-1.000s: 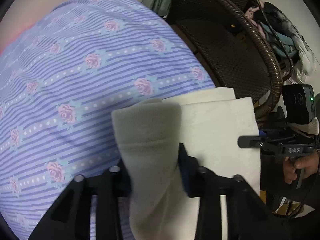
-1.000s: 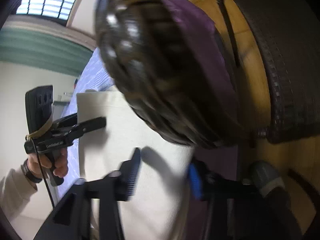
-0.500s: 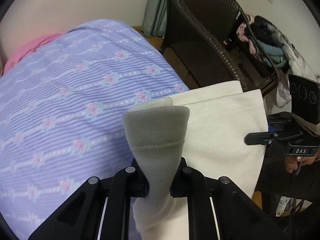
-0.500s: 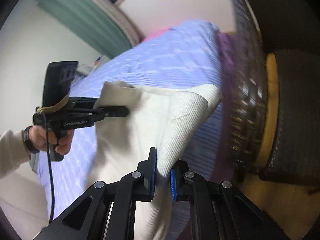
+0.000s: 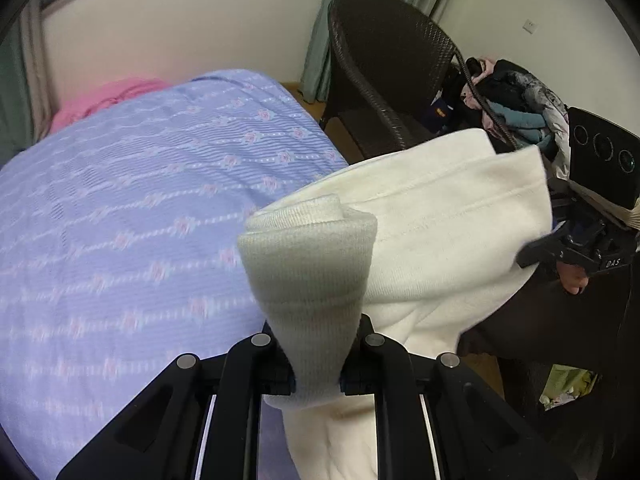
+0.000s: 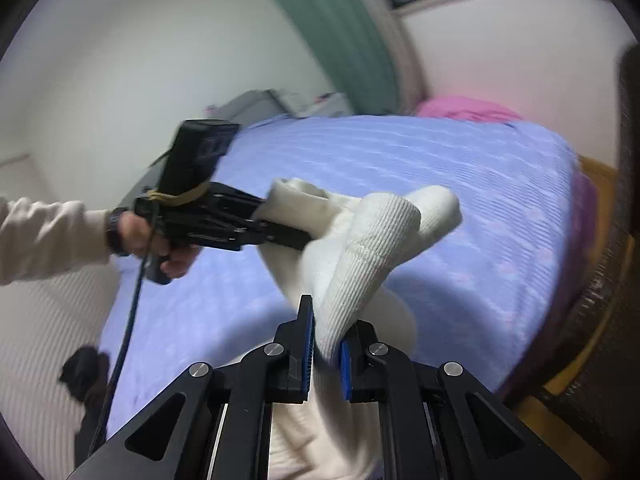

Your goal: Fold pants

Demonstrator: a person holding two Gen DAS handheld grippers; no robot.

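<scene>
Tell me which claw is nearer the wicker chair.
Right. The right claw is out toward the wicker chair; the left claw is farther, over the bed. Both have just closed on the pants.

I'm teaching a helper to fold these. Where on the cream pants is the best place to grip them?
On the ribbed band of the cream pants, one corner per gripper, coming from the near edge. Both left gripper and right gripper pinch it there now; the rib bunches thick and firm.
</scene>
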